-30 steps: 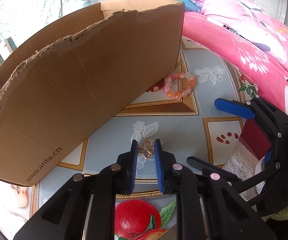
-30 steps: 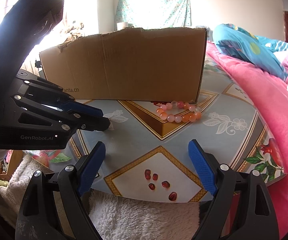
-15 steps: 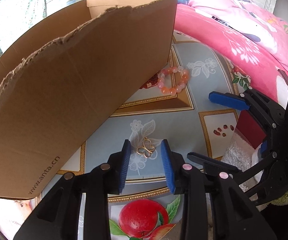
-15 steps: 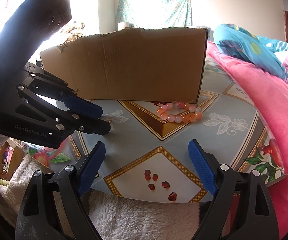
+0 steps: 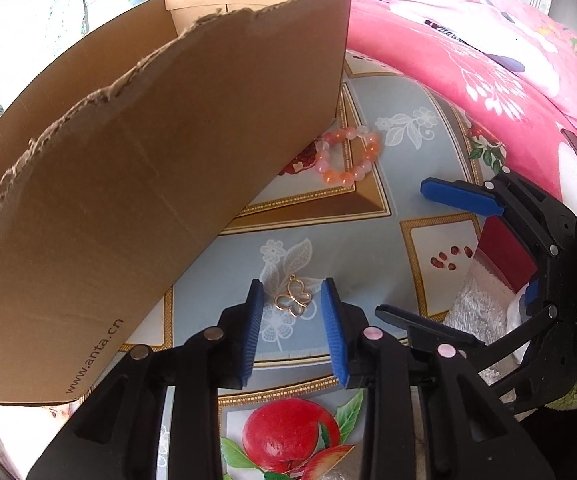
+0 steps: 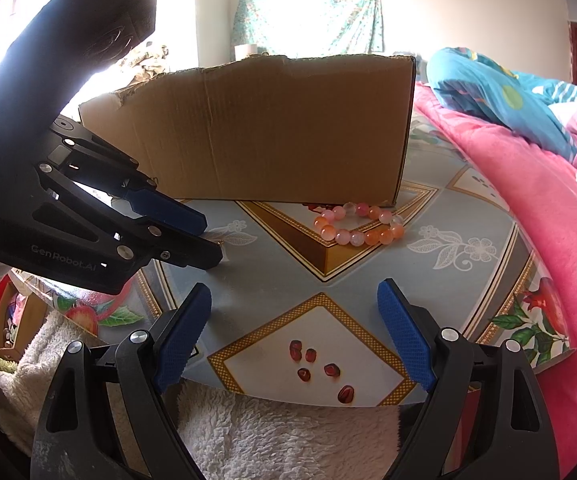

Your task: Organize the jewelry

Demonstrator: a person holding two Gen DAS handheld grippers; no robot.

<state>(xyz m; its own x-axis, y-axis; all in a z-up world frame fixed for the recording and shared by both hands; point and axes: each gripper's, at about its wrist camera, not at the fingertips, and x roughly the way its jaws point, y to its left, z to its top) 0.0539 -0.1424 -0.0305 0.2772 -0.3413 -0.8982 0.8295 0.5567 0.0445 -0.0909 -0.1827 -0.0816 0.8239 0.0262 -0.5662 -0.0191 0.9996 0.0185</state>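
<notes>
The cardboard box [image 5: 160, 184] stands open-topped at the back of the patterned tabletop [image 5: 224, 272], with the pink quilt [image 5: 468, 76] beyond the tabletop's far right edge. Near the box's front corner lies the beaded bracelet [image 5: 346, 156], well apart from both tools. The right gripper [image 6: 296, 328] hovers low at the near edge with its jaws spread wide and nothing between them, only printed red seeds on the cloth below. The left gripper [image 5: 293, 312] points steeply down at the smallest item, the gold butterfly pendant [image 5: 293, 300], which lies flat on the tabletop between the blue pads, touching neither; its jaws have just been opening and then easing slightly inward. The pendant's long axis runs slantwise across the gap, so the left gripper, far nearer, seems placed to pinch it.
</notes>
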